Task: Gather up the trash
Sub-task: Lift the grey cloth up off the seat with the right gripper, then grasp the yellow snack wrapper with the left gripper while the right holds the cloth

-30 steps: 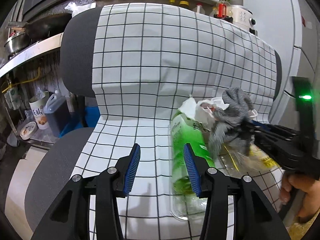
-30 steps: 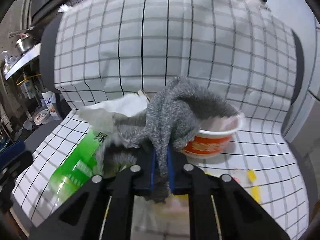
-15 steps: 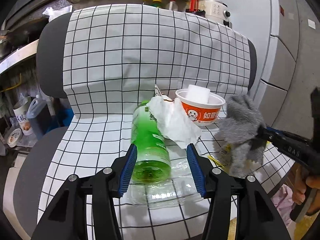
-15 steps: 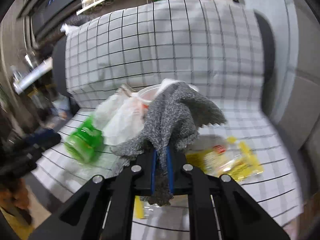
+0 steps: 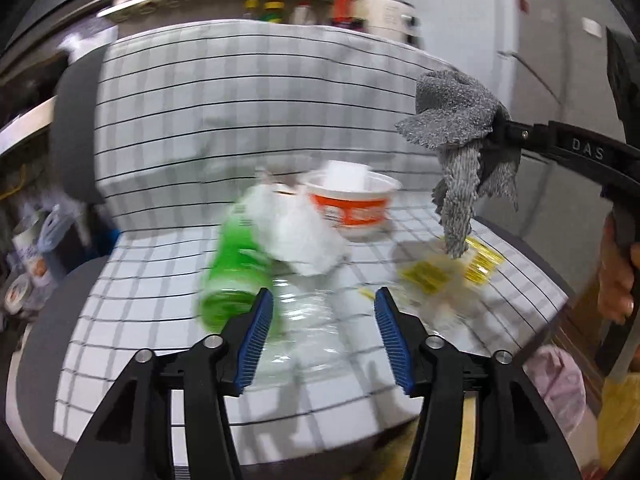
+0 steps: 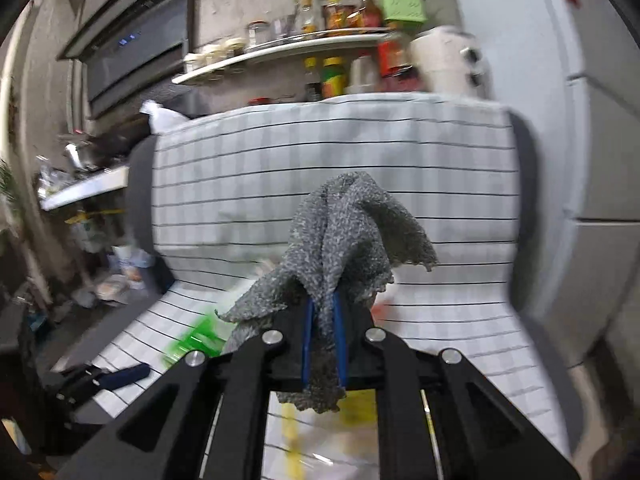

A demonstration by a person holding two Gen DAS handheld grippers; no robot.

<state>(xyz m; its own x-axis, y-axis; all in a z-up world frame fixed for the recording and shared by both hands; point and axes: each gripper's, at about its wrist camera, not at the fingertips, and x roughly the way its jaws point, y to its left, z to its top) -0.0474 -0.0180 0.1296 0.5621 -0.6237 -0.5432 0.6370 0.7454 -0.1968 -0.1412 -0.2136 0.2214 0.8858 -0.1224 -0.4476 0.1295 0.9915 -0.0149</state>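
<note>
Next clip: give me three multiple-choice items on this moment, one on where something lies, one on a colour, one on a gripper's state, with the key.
1. Where is the orange bowl?
A. on the checked cloth over the chair seat
B. on the kitchen shelf
C. on the floor

2. What colour is the bottle lying on the seat?
A. red
B. green
C. blue

3. What is the right hand-held gripper doing?
A. standing open and empty
B. gripping the bottle
C. gripping a grey rag

Key: 1 A, the bowl stands on the cloth by the backrest. 2 B, its label is bright green. 3 C, the rag hangs from its closed pads.
</note>
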